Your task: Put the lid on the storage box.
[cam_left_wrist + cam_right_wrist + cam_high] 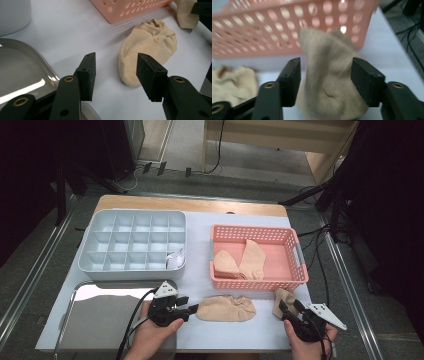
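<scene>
A beige sock lies flat on the white table cover in front of the pink basket. My left gripper is open at the sock's left end, whose rounded tip sits just past the jaws. A second beige sock stands bunched up at the basket's near right corner. My right gripper is open with that sock between its jaws. Two more beige socks lie inside the basket.
A grey compartment tray stands at the back left, with something white in its near right cell. A shiny metal tray lies by my left hand. The basket wall rises close ahead of the right gripper.
</scene>
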A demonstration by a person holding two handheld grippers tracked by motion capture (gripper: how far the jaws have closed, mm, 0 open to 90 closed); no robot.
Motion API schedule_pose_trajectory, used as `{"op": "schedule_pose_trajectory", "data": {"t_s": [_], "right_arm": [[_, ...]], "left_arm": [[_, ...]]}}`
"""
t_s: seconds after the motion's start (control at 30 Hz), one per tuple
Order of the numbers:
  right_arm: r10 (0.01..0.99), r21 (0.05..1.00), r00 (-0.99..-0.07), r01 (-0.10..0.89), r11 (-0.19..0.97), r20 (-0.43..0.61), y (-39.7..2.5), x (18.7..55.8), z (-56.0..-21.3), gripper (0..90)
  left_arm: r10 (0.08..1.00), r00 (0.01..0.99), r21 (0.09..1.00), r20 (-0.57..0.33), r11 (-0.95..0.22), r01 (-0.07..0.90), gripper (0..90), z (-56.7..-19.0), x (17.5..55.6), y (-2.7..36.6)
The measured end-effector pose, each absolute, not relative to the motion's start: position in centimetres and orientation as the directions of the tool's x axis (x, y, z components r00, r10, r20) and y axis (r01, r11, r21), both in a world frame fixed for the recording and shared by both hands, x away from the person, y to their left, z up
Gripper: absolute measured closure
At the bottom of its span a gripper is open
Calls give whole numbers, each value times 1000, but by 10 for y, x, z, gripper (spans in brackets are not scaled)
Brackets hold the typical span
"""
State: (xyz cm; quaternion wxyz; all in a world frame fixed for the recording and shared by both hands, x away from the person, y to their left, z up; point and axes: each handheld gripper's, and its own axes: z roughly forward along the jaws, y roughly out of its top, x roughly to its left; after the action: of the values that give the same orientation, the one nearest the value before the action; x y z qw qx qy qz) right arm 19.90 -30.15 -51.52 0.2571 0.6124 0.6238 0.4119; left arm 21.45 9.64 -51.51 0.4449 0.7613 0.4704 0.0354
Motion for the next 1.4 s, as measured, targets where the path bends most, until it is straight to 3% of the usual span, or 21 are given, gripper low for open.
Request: {"op": "schedule_pose_trajectory", "data": {"t_s": [0.1, 0.17, 0.23, 0.37, 0.53, 0.73, 1.0, 1.13, 1.23, 1.4], "right_arm": [[987, 790, -97, 611, -44, 130, -297, 207, -529, 418], [995, 801, -74, 598, -13, 72, -295, 206, -529, 567], [994, 802, -69, 597, -26, 83, -298, 205, -529, 713], [988, 799, -60, 596, -76, 139, -307, 202, -527, 781], [978, 824, -105, 559, -90, 178, -300, 187, -513, 783], [951, 834, -217, 547, -68, 220, -263, 171, -504, 782], [902, 801, -383, 594, 75, 199, -195, 165, -516, 770], [885, 781, -416, 616, 104, 210, -184, 167, -524, 591], [867, 798, -430, 599, 64, 253, -190, 165, -519, 501], [861, 815, -419, 579, 8, 290, -211, 162, -512, 521]], "left_arm": [[745, 558, 709, -365, -166, 685, 517, -516, 213, 97], [743, 558, 707, -369, -166, 688, 519, -517, 213, 98], [743, 558, 706, -370, -166, 689, 521, -517, 213, 98], [742, 561, 706, -367, -170, 687, 525, -517, 213, 99], [742, 561, 707, -369, -168, 687, 525, -516, 212, 99], [734, 572, 712, -366, -175, 680, 532, -515, 209, 97], [729, 577, 713, -369, -177, 678, 532, -515, 207, 96], [731, 576, 712, -366, -178, 679, 532, -515, 207, 97], [732, 574, 714, -366, -175, 678, 531, -515, 207, 99], [734, 572, 713, -366, -173, 679, 531, -514, 208, 102]]}}
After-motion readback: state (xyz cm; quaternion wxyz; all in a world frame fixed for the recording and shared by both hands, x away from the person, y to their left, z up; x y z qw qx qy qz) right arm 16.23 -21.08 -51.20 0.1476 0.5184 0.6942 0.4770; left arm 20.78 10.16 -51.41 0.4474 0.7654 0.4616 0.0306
